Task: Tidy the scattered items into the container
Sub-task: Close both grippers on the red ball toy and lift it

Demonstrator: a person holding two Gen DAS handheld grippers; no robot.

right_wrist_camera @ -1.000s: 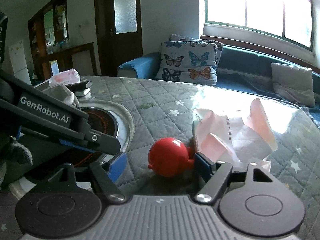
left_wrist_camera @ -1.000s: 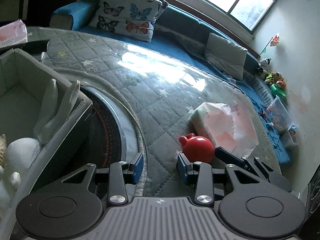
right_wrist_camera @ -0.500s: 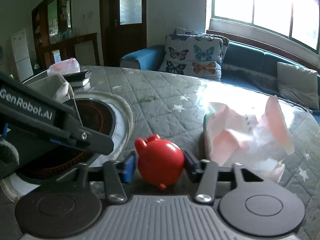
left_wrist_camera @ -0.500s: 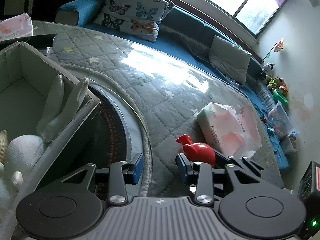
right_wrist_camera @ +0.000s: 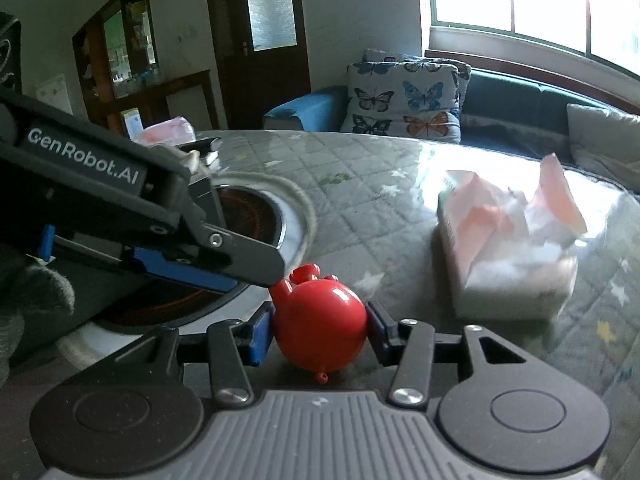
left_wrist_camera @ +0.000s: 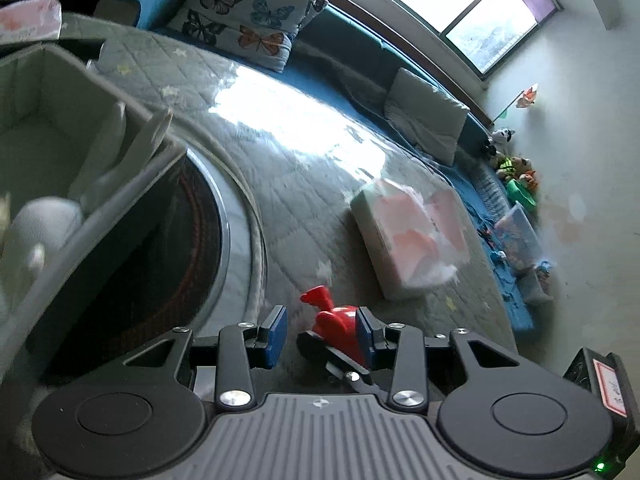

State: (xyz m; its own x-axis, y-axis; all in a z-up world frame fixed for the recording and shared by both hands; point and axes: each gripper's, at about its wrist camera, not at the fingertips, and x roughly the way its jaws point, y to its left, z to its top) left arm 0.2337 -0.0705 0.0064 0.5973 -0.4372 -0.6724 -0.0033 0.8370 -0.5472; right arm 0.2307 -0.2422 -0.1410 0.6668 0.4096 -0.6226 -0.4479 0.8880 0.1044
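1. Our right gripper [right_wrist_camera: 320,334] has its jaws clamped on the red toy [right_wrist_camera: 322,330], blue pads touching both flanks, just over the quilted table [right_wrist_camera: 360,200].
2. Our left gripper [left_wrist_camera: 320,330] is empty, jaws apart.
3. We'd lift straight, keep the squeeze, swing left over the grey bin [left_wrist_camera: 132,196], then release low.
4. Clear the tissue pack [right_wrist_camera: 508,252].

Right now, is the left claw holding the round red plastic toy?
No, the round red plastic toy sits squeezed between the right claw's blue pads, while the left claw is open with nothing in it.
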